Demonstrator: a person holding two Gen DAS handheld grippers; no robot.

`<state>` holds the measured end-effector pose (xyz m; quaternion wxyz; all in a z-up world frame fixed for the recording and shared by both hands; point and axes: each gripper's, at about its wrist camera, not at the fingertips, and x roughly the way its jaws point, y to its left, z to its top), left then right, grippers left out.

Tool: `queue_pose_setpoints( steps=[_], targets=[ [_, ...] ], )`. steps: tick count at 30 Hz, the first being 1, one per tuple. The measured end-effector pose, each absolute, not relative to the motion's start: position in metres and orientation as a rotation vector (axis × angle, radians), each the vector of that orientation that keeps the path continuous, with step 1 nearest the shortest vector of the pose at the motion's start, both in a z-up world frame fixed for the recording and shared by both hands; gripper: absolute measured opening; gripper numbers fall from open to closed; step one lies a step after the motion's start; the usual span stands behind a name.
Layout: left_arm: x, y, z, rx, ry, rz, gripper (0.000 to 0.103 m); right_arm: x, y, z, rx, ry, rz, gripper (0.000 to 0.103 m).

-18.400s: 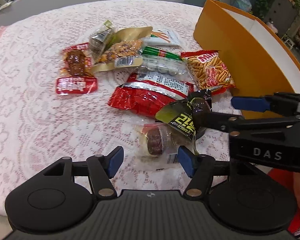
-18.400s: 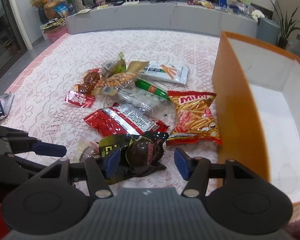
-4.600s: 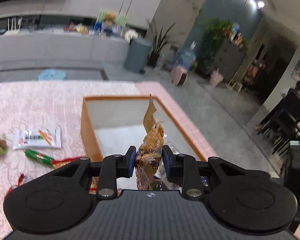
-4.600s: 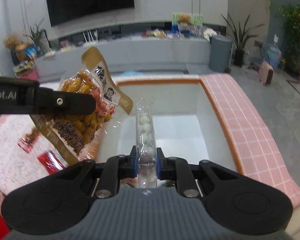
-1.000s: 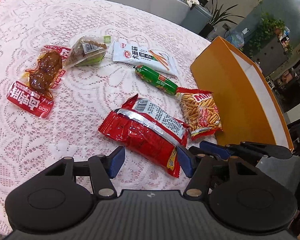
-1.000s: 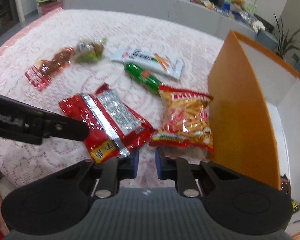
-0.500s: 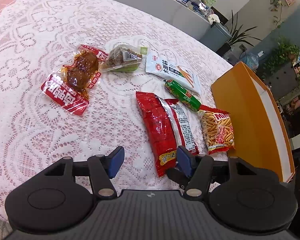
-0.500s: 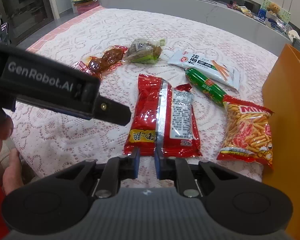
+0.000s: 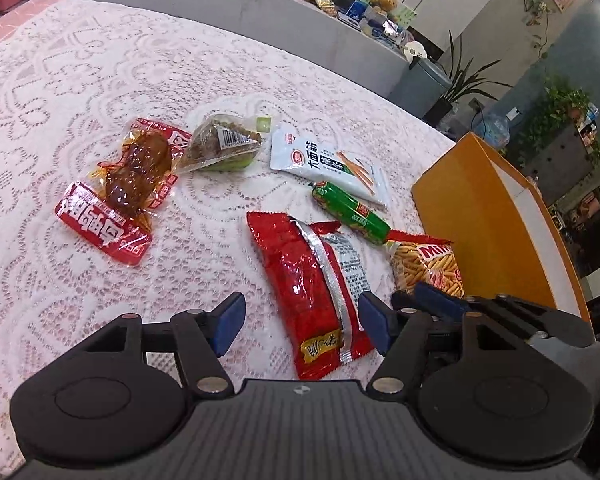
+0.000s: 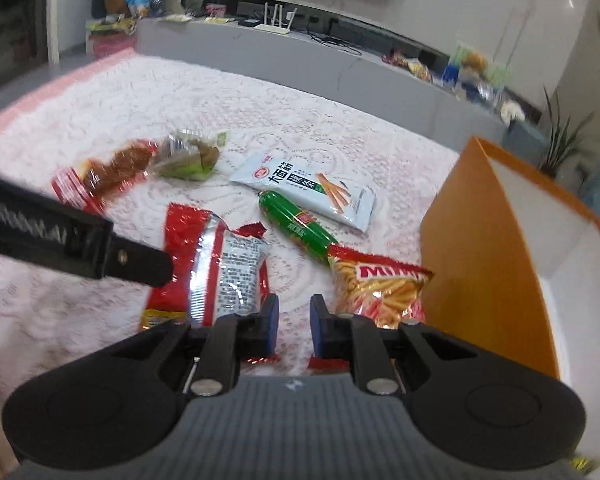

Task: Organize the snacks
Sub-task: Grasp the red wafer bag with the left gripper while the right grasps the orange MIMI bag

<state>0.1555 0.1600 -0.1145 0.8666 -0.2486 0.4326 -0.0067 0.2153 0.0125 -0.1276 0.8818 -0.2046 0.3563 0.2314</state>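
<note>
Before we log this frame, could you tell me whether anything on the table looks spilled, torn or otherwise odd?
Nothing stands out. All six packets look sealed and lie flat on the lace cloth. The sausage overlaps the white packet and touches the Mimi bag, beside the orange box.

Left tool (image 9: 301, 322) spread wide; right tool (image 10: 291, 322) narrowly parted, empty.

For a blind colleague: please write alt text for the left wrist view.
An open left gripper hovers over a red snack bag on a lace tablecloth. Five more snack packets lie beyond, beside an orange box.
</note>
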Motion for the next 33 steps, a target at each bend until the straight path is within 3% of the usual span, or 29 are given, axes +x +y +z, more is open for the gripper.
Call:
queue_pose_setpoints(
  steps=[16,19,21,23,33],
  targets=[
    [0.155,0.167,-0.117,-0.479,0.897,0.04,0.076,0.213,0.032,-0.138,-0.416,0.75,0.654,0.013],
    [0.156,0.158,-0.113,-0.378,0.874,0.03,0.08,0.209,0.021,-0.127,-0.374,0.724,0.614,0.015],
    [0.157,0.148,-0.111,-0.29,0.858,0.016,0.085,0.209,0.01,-0.12,-0.341,0.697,0.581,0.02],
    [0.159,0.143,-0.11,-0.255,0.839,0.001,0.088,0.209,0.001,-0.115,-0.338,0.664,0.533,0.032],
    [0.18,0.133,-0.114,-0.218,0.882,-0.024,0.089,0.219,-0.005,-0.12,-0.385,0.621,0.327,0.062]
  ],
)
